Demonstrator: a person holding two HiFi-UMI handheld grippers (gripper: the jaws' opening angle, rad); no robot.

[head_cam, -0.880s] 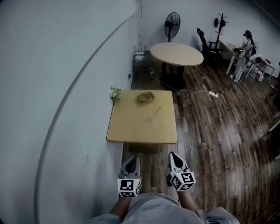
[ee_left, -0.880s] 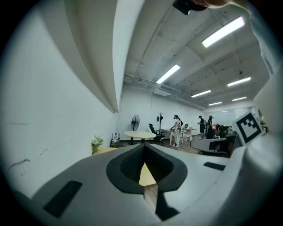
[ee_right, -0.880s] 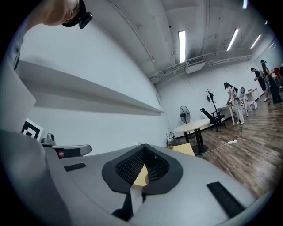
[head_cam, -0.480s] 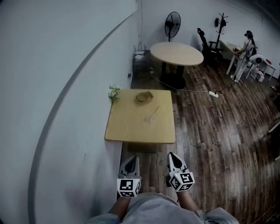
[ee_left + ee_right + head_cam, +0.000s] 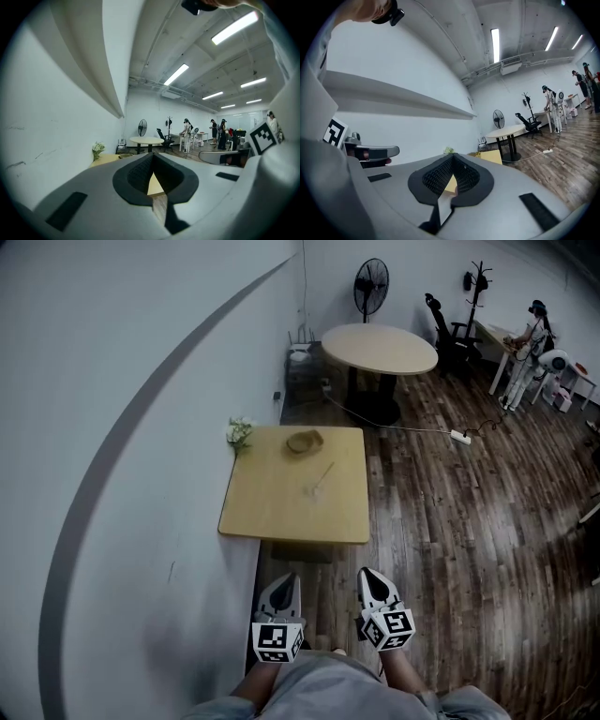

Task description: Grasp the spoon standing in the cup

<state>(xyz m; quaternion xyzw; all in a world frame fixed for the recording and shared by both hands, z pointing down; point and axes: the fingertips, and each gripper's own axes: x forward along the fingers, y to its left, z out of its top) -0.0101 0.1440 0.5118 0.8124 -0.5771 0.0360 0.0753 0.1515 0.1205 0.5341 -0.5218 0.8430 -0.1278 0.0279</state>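
In the head view a pale spoon (image 5: 324,475) leans in a small clear cup (image 5: 314,490) on a square light-wood table (image 5: 272,512), right of the table's middle. Both grippers hang low over the floor, well short of the table's near edge. My left gripper (image 5: 285,578) is shut with nothing in it, and so is my right gripper (image 5: 367,573). In the left gripper view the shut jaws (image 5: 153,157) frame a sliver of the table top. The right gripper view shows its jaws (image 5: 452,158) closed and empty as well.
A brown bowl (image 5: 305,441) and a small bunch of flowers (image 5: 238,432) sit at the table's far side, against the white wall. Beyond stand a round table (image 5: 379,348), a fan (image 5: 370,282) and office chairs. People stand at desks far right (image 5: 525,343). A power strip's cord crosses the wood floor (image 5: 457,438).
The view has shifted a little: the table now lies slightly further left and up in the picture. Both grippers keep their place and stay shut.
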